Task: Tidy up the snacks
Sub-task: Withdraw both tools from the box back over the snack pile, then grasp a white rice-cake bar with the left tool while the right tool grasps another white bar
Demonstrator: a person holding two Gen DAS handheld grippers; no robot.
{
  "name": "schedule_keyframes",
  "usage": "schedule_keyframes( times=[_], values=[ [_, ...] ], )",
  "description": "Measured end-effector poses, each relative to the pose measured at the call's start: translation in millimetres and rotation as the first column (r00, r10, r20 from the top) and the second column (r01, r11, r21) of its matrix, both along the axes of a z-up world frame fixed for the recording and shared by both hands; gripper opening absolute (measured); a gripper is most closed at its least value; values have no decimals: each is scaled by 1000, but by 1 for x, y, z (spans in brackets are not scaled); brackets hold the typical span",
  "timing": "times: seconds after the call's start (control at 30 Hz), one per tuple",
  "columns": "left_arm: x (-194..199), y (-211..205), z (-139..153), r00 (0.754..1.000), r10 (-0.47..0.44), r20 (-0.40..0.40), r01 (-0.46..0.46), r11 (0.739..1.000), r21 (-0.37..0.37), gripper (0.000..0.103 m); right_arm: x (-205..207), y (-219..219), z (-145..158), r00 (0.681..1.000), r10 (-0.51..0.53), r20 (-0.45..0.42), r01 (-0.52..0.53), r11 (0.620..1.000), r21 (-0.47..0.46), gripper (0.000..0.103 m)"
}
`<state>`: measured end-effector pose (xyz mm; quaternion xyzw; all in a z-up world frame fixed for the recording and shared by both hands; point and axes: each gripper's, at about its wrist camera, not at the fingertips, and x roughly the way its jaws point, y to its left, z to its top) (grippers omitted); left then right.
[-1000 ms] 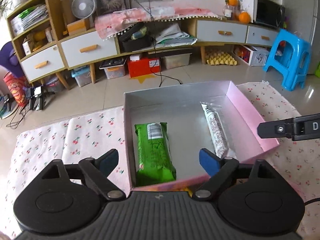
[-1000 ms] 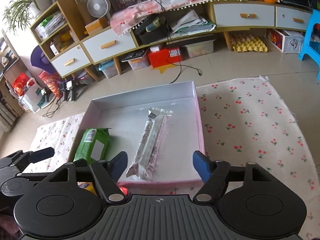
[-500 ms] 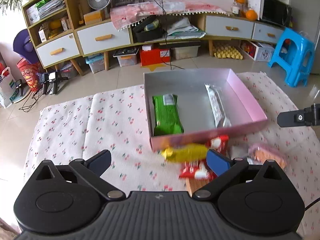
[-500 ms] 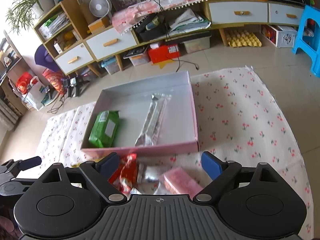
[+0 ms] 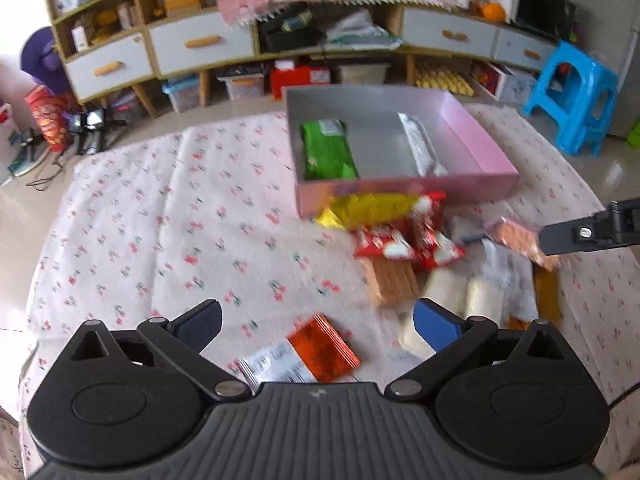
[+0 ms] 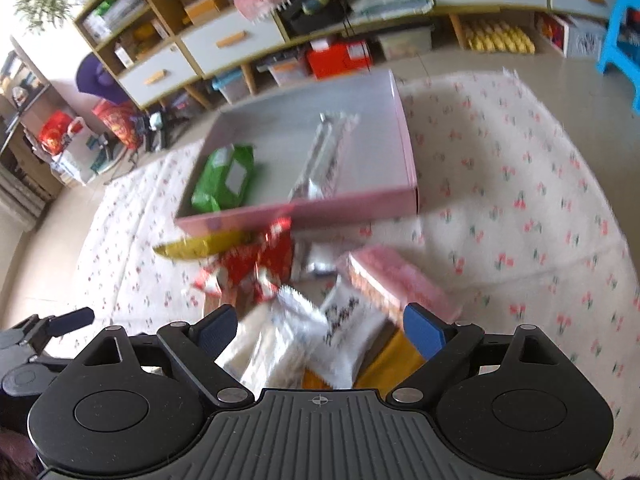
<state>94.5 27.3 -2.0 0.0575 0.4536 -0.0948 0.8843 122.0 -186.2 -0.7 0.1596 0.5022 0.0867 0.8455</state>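
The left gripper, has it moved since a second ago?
Yes. The left gripper has pulled back from the pink box: a second ago its fingers straddled the box's near wall; now loose snacks lie between them, nothing gripped, its jaws having just opened wider.

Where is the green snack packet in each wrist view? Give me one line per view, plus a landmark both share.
Left wrist view: the green snack packet lies upper centre, inside the pink shallow cardboard box, against its left wall.
Right wrist view: the packet lies left of centre, in the box's near left corner.
Shared landmark: the silver snack wrapper lying to the packet's right in the same box.
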Motion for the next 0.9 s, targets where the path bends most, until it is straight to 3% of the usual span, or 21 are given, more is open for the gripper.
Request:
schedule_keyframes(
  times=[0.17, 0.37, 0.63, 0.73, 0.8, 0.83, 0.9],
  values=[
    [-5, 3, -4, 1000, -18, -13, 18, 1000, 7, 102, -4, 4, -17, 995, -18, -101, 23, 998, 54, 92],
    [-7, 9, -9, 1000, 4, -31, -4, 1000, 0, 102, -2, 15, -26, 987, -45, -155, 61, 993, 103, 88],
    [-7, 7, -13, 999, -7, -48, 7, 1000, 13, 101, -1, 41, -37, 980, -22, -198, 43, 994, 99, 55],
    [-8, 6, -14, 999, -12, -53, 13, 1000, 16, 101, 1, 47, -44, 977, -24, -212, 41, 996, 79, 48],
    [-9, 5, -15, 998, -14, -54, 15, 1000, 17, 101, 1, 48, -45, 979, -28, -204, 42, 997, 64, 44],
    [-9, 4, -15, 998, -17, -54, 17, 1000, 16, 101, 1, 48, -45, 980, -29, -196, 41, 997, 60, 35],
    [-10, 2, -16, 998, -25, -56, 26, 1000, 18, 101, 0, 46, -46, 981, -25, -190, 37, 998, 60, 29]
  ],
)
